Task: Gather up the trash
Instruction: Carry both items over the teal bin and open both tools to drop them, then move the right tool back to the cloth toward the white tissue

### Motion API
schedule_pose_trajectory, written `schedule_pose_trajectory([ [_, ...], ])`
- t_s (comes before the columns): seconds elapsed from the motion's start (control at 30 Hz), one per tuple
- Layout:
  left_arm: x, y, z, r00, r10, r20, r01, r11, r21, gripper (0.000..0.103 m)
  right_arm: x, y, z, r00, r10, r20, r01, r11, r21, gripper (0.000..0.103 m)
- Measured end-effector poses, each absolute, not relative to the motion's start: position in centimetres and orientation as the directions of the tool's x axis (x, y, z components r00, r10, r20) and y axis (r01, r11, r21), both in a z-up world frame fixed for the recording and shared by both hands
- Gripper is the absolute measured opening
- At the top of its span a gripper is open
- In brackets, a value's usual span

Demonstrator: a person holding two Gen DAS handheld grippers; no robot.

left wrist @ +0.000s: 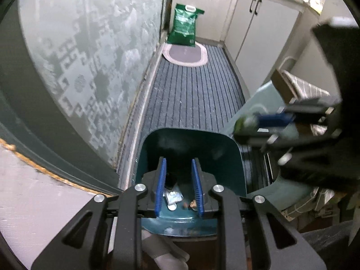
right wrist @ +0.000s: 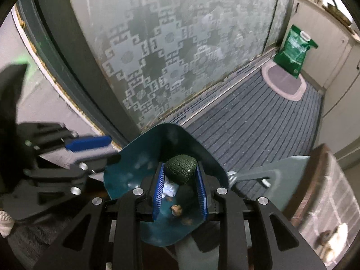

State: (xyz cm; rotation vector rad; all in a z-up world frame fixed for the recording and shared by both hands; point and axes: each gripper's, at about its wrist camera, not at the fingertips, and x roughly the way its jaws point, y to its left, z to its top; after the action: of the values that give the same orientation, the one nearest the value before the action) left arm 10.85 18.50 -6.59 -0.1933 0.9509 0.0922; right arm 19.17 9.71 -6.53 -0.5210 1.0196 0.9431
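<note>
A teal bin (left wrist: 191, 144) stands on the floor below both grippers, also in the right wrist view (right wrist: 135, 157). Inside lie a white wrapper (left wrist: 173, 196) and small brown scraps (left wrist: 192, 203). My left gripper (left wrist: 178, 164) is open and empty, its blue fingers (left wrist: 160, 184) over the bin mouth. My right gripper (right wrist: 180, 168) is shut on a crumpled dark green ball (right wrist: 180, 166) and holds it above the bin; it also shows blurred in the left wrist view (left wrist: 245, 123).
A frosted patterned glass door (right wrist: 168, 56) runs along the left. A striped grey mat (left wrist: 191, 94) covers the floor. A green bag (left wrist: 184, 24) and oval rug (left wrist: 186, 54) sit at the far end by white cabinets (left wrist: 258, 33).
</note>
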Motion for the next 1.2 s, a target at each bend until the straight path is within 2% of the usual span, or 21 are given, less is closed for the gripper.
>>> schedule_pose_trajectory([
  [0.27, 8.9, 19.7, -3.1, 0.655, -0.008, -0.756, -0.171, 0.972, -0.159, 0.018, 18.4, 12.0, -9.3, 0.146, 0.367, -0.919, -0.86, 0.506, 0.065, 0.027],
  [0.6, 7.3, 19.5, -0.7, 0.702, 0.007, -0.712, -0.166, 0.974, -0.155, 0.018, 17.6, 13.8, -12.4, 0.12, 0.298, -0.947, -0.873, 0.487, 0.042, 0.028],
  [0.7, 7.1, 19.4, -0.1, 0.716, 0.005, -0.698, -0.166, 0.972, -0.164, 0.018, 17.2, 14.2, -13.7, 0.1, 0.272, -0.957, -0.877, 0.478, 0.044, 0.039],
  [0.77, 6.9, 19.3, 0.3, 0.726, 0.0, -0.687, -0.16, 0.973, -0.169, 0.018, 17.1, 14.3, -14.0, 0.095, 0.263, -0.96, -0.877, 0.478, 0.044, 0.039],
  [1.03, 6.7, 18.9, 1.4, 0.745, 0.008, -0.667, -0.162, 0.972, -0.169, 0.018, 17.3, 13.8, -12.9, 0.062, 0.324, -0.944, -0.86, 0.498, 0.114, 0.04],
  [1.2, 6.5, 18.1, 2.9, 0.774, 0.007, -0.633, -0.145, 0.975, -0.167, 0.02, 17.5, 13.0, -10.3, 0.085, 0.406, -0.91, -0.853, 0.502, 0.144, 0.04],
])
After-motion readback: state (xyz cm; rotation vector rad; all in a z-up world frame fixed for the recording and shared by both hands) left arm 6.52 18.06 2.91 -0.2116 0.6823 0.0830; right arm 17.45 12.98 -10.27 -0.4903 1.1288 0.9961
